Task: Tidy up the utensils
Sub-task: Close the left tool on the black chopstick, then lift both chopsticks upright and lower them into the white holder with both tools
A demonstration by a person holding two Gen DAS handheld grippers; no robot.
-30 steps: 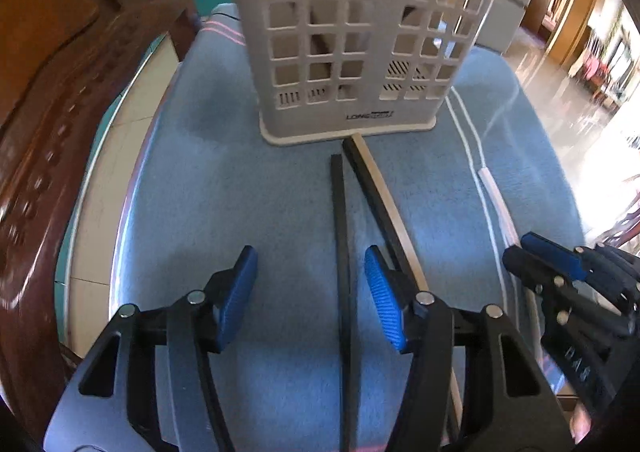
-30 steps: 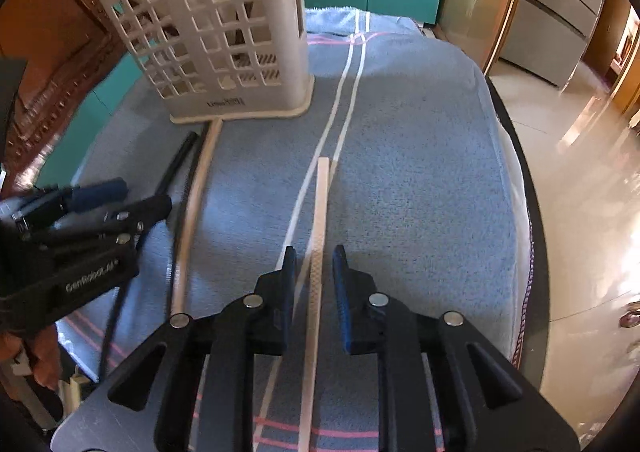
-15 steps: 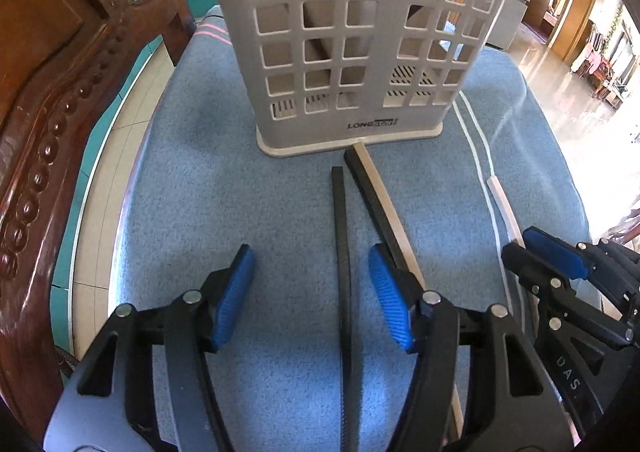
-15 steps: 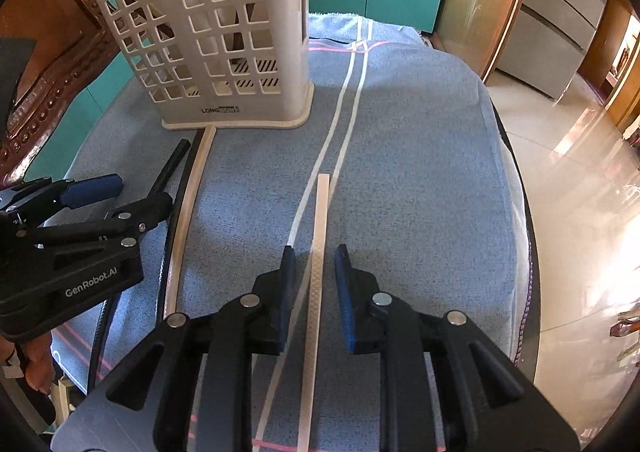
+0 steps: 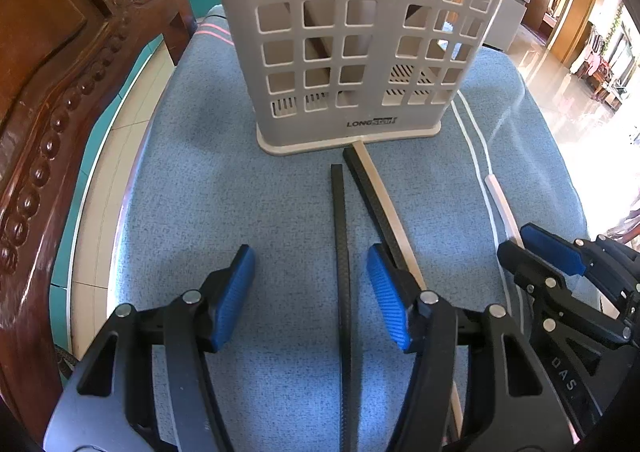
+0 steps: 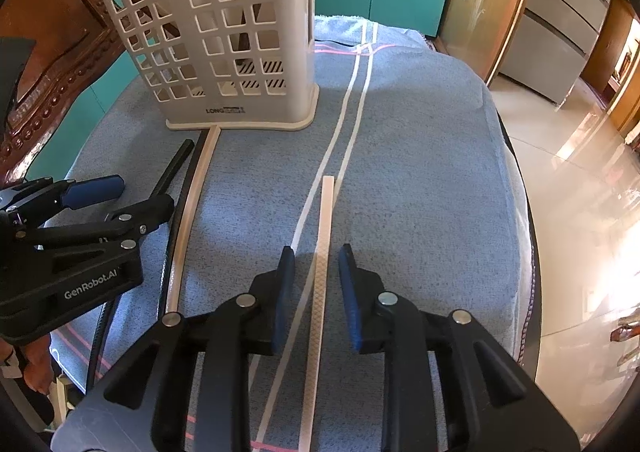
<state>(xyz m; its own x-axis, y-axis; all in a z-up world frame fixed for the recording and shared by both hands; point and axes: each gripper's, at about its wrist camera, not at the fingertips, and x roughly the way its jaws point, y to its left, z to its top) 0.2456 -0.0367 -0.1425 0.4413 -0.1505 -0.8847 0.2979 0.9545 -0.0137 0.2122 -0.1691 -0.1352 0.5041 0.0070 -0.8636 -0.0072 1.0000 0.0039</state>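
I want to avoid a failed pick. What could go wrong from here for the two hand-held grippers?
1. The black chopstick lies off-centre between the open left hand-held gripper fingers; closing may nudge the neighbouring beige-and-black stick.
2. The white chopstick lies flat on the towel; the right hand-held gripper might slip.

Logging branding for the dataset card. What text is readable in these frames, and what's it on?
"LONG" on the base of the utensil basket; the second half of that label is too blurred to read.
"GenRobot.AI" on the body of the left tool, seen from the right wrist.
"DAS", upside-down, on the body of the right tool, seen from the left wrist; possibly partial.
Nothing else is legible.
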